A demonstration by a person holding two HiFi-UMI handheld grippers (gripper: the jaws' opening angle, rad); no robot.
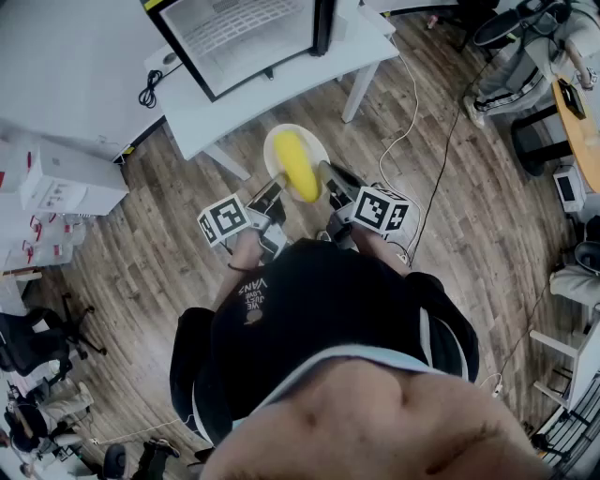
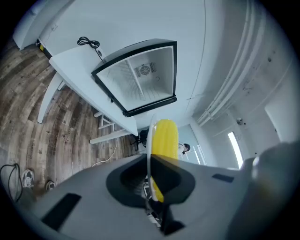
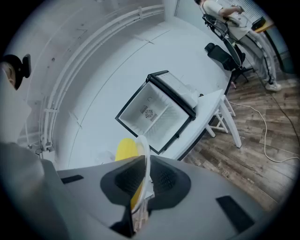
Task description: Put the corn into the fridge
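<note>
A yellow corn cob [image 1: 296, 165] lies on a small white plate [image 1: 277, 142] held over the wooden floor in front of me. My left gripper [image 1: 273, 190] is shut on the plate's left rim and my right gripper [image 1: 328, 176] is shut on its right rim. In the left gripper view the plate [image 2: 149, 137] shows edge-on between the jaws of the left gripper [image 2: 150, 161], with the corn [image 2: 165, 137] just right of it. The right gripper [image 3: 143, 174] pinches the plate's edge [image 3: 146, 152], the corn [image 3: 125, 150] left of it. Ahead, the small fridge [image 1: 246, 36] [image 2: 139, 79] [image 3: 154, 112] stands open and empty.
The fridge sits on a white table [image 1: 281, 92] with legs reaching the floor; a black cable [image 1: 150, 89] lies on it. White boxes [image 1: 66, 183] stand at the left. Office chairs [image 1: 525, 28] and a white cord [image 1: 412, 122] on the floor are at the right.
</note>
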